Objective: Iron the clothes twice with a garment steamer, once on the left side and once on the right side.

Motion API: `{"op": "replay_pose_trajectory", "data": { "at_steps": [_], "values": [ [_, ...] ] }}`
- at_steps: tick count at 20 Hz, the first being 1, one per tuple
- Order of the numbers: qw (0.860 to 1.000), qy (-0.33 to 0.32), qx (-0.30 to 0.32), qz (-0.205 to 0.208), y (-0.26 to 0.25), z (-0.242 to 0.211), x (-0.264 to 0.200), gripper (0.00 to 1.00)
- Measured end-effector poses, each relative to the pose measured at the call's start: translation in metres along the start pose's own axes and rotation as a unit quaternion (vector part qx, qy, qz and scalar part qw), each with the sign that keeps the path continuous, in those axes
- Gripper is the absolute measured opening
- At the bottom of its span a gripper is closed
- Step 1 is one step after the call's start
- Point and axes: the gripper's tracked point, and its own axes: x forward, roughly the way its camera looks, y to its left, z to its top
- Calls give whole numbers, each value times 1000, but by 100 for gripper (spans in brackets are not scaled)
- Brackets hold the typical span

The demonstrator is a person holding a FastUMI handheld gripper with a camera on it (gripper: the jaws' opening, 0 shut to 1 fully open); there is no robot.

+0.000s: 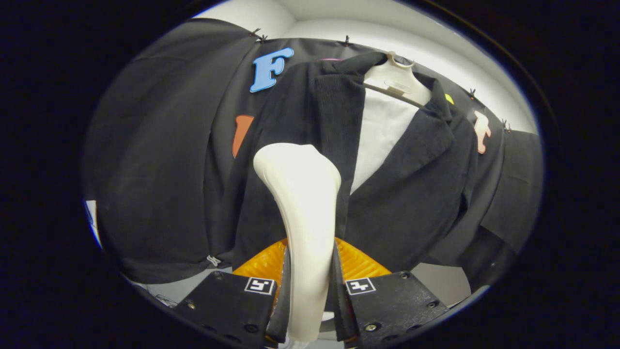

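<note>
Your tongs (310,291) are clenched on the white steamer (302,203), both fingers pressing its handle. Its head stands against the black jacket (411,194), which hangs on a white hanger (395,80).

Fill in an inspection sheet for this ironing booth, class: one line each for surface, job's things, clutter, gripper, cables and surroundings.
Surface: pale floor or table below the jacket; which, cannot tell.
Job's things: white steamer held upright, its head in front of the dark jacket; whether it touches the cloth, cannot tell. Jacket hangs open on a white hanger over a white shirt.
Clutter: nothing seen.
Gripper: gripper shut on the steamer's handle, a finger on each side.
Cables: nothing seen.
Surroundings: black cloth wall behind, white wall above.
</note>
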Motion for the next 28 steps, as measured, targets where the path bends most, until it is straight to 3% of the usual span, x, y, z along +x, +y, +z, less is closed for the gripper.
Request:
{"op": "replay_pose_trajectory", "data": {
  "at_steps": [28],
  "values": [
    [990, 134, -8, 51, 69, -204, 6, 40]
  ]
}}
